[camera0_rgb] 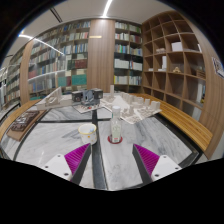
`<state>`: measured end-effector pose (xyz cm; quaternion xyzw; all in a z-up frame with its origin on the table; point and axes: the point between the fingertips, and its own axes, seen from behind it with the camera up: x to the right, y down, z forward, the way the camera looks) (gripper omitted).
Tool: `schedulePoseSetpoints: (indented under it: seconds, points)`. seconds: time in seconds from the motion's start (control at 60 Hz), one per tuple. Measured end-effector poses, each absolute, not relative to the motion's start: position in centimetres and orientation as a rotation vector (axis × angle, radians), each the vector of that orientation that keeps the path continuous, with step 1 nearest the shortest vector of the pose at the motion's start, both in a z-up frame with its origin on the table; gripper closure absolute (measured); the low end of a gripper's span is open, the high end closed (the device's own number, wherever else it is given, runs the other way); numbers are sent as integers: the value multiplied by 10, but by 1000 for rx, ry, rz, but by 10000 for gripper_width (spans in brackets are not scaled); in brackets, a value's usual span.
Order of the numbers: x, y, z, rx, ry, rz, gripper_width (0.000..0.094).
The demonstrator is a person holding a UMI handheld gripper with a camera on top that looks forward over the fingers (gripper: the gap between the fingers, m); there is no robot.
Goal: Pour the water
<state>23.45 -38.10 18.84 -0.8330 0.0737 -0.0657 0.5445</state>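
Ahead, tongs (110,158) open and empty, bottle (116,128), cup (88,132), contents unclear.

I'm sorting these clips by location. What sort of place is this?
Likely a library or reading room: tall bookshelves filled with books line the far wall, open wooden cubby shelves stand alongside, and a marble-look table with a bottle lies ahead of the open gripper.

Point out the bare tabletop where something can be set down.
Bare marble table lies beside the right pad of the open gripper, and between the fingers short of the bottle and cup. It is crowded behind them, around the boxes.
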Motion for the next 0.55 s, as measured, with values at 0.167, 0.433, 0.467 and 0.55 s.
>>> schedulePoseSetpoints:
  seconds: [0.167, 0.433, 0.467, 0.55]
  points:
    - [225, -440, 208, -1963, 175, -209, 80]
    - [221, -474, 216, -1957, 197, -198, 80]
    - [221, -474, 217, -1958, 191, -195, 78]
    - [221, -471, 218, -1947, 197, -211, 80]
